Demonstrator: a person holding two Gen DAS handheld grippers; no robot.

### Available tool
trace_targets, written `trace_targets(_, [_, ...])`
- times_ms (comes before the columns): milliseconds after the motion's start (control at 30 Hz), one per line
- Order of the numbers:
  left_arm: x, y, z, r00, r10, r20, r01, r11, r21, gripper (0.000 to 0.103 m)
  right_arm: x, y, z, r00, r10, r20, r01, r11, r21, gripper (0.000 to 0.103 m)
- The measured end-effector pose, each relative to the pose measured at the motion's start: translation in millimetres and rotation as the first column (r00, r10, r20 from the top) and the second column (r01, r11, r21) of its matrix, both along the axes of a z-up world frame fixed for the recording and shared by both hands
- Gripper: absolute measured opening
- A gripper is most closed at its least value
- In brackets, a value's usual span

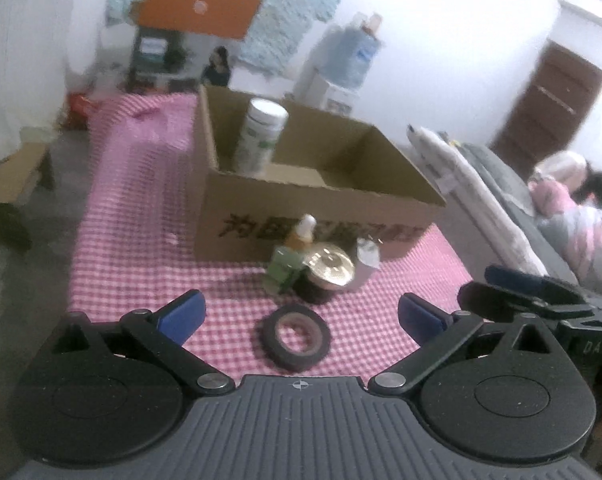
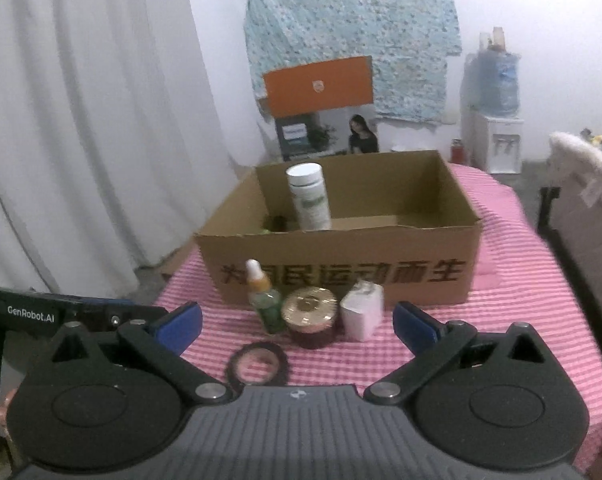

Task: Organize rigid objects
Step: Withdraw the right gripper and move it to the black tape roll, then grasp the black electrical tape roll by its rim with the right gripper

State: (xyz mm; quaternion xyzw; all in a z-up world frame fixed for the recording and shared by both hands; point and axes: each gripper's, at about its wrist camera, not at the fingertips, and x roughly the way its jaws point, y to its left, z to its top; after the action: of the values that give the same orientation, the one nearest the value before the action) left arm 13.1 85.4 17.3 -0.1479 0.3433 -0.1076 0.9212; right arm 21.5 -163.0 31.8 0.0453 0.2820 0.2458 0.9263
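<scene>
On the checked cloth [image 1: 121,220], the tape roll [image 1: 295,337] lies between the spread left claw [image 1: 301,316] (right claw [image 2: 297,324] likewise spread).

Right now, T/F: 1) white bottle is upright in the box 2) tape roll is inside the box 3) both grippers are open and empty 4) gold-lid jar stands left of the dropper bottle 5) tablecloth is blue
1) White bottle upright in the box: true.
2) False: the tape roll lies on the cloth in front of the box.
3) Left gripper and right gripper open, empty: true.
4) False: the jar stands right of the dropper bottle.
5) False: the tablecloth is pink checked.
</scene>
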Motion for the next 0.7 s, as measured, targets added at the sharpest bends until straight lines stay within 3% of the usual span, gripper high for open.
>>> trace_targets(100, [-6.9,0.1,-2.1,0.999,0.022,0.046,-0.024,0.999,0.038,0.103,0.3,2.1,-1.3,1.0,0.014,-0.015,-0.014,1.0,0.019,0.103])
trace_targets(233, [1.1,-13.4,-12.8,0.999,-0.034,0.006,0.033,0.992,0.125,0.103,7.3,-1.7,-9.8,0.997,0.02,-0.078,-0.015,0.998,0.061,0.103])
trace_targets(433, [18.1,-41.4,-45.0,0.992,-0.112,-0.058,0.125,0.945,0.301,0.103,23.7,0.4,-33.0,0.982,0.015,-0.187,-0.001,0.997,0.076,0.099])
trace_targets(500, [22.9,-49.2,-52.7,0.987,-0.139,-0.075,0.156,0.93,0.332,0.103,30.6,3.4,-40.6,0.976,0.012,-0.218,0.004,0.997,0.073,0.095])
trace_targets(700, [40.1,-62.6,-72.9,0.967,-0.205,-0.154,0.247,0.904,0.35,0.096,52.4,11.5,-59.4,0.951,0.038,-0.306,-0.018,0.997,0.068,0.068])
